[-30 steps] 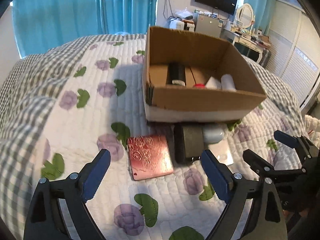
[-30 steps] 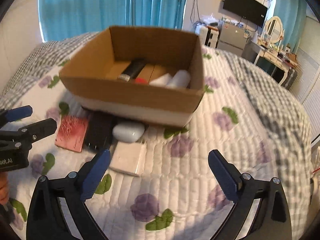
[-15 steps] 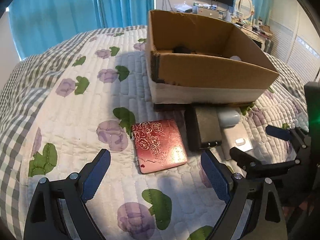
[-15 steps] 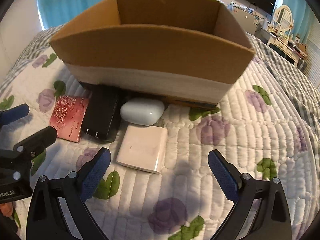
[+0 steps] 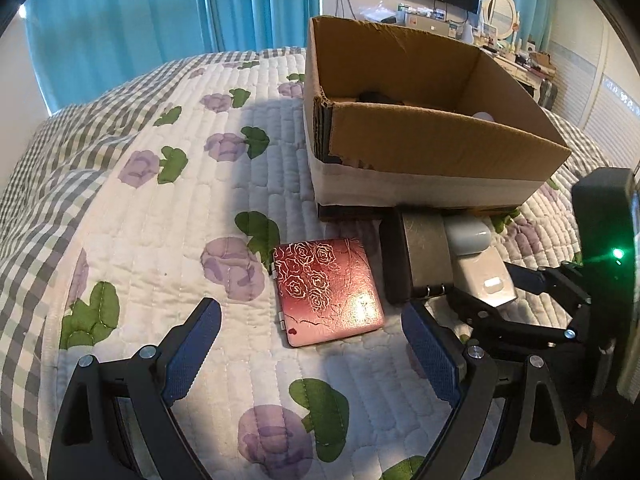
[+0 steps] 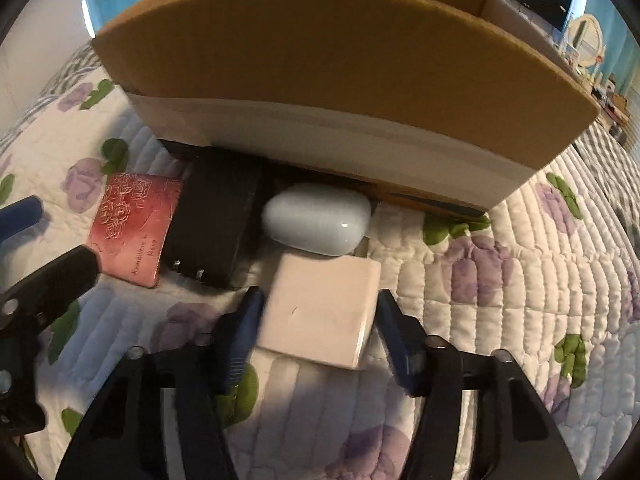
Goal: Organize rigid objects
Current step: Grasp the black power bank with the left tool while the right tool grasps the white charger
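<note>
Closing in on the white square case (image 6: 320,312), the right gripper (image 6: 316,336) has just been narrowing its jaws, and the case sits between the blue pads — the left pad looks pressed to its edge, the right pad at or just beside the other edge, so I judge the grip nearly made, not certain. Just past the fingertips lies the pale oval case (image 6: 316,222), and beyond it the cardboard box (image 6: 320,60). The left gripper (image 5: 312,352) hovers with jaws wide and empty; the red rose-patterned tin (image 5: 326,290) lies just ahead of its fingers, the black adapter (image 5: 416,260) beyond the right finger. Some things already sit in the box — four remain on the quilt (image 5: 160,220).
</note>
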### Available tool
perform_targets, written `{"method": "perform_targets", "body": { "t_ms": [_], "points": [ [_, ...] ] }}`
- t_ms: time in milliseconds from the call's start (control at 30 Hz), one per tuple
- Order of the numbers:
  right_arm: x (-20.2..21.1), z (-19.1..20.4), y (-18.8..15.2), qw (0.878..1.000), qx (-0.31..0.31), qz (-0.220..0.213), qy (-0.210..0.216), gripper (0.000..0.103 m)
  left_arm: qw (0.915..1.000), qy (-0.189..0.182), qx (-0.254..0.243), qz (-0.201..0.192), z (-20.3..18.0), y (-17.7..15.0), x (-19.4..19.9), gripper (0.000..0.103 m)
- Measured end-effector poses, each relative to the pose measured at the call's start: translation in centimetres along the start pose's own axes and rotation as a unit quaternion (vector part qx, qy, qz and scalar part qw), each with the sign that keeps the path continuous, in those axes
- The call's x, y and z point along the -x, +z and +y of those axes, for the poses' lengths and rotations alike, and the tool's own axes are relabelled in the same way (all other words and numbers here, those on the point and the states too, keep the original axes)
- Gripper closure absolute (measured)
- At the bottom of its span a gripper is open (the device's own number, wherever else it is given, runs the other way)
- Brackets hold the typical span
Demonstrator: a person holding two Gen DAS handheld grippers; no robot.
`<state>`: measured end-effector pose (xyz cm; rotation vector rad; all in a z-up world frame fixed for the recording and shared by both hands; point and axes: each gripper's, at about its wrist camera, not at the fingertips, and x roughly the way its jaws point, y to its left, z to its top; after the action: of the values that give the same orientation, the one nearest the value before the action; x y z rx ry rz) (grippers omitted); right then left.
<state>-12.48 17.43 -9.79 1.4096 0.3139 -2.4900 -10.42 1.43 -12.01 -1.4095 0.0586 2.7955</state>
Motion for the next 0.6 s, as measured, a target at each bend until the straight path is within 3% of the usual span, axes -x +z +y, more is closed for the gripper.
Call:
{"method": "perform_targets", "body": {
  "t_ms": [333, 600],
  "points": [
    [3.4, -3.3, -1.5, 0.998, -0.055, -0.028, 0.006, 0.052, 0.9994, 0.010, -0.033, -0.007, -1.9, 0.2, 0.9, 0.010],
    [5.8, -4.6, -1.5, 0.995, -0.073, -0.071, -0.004, 0.052, 0.9991, -0.002, -0.040, 0.013, -4.6, 1.8, -0.2, 0.010]
  ]
}}
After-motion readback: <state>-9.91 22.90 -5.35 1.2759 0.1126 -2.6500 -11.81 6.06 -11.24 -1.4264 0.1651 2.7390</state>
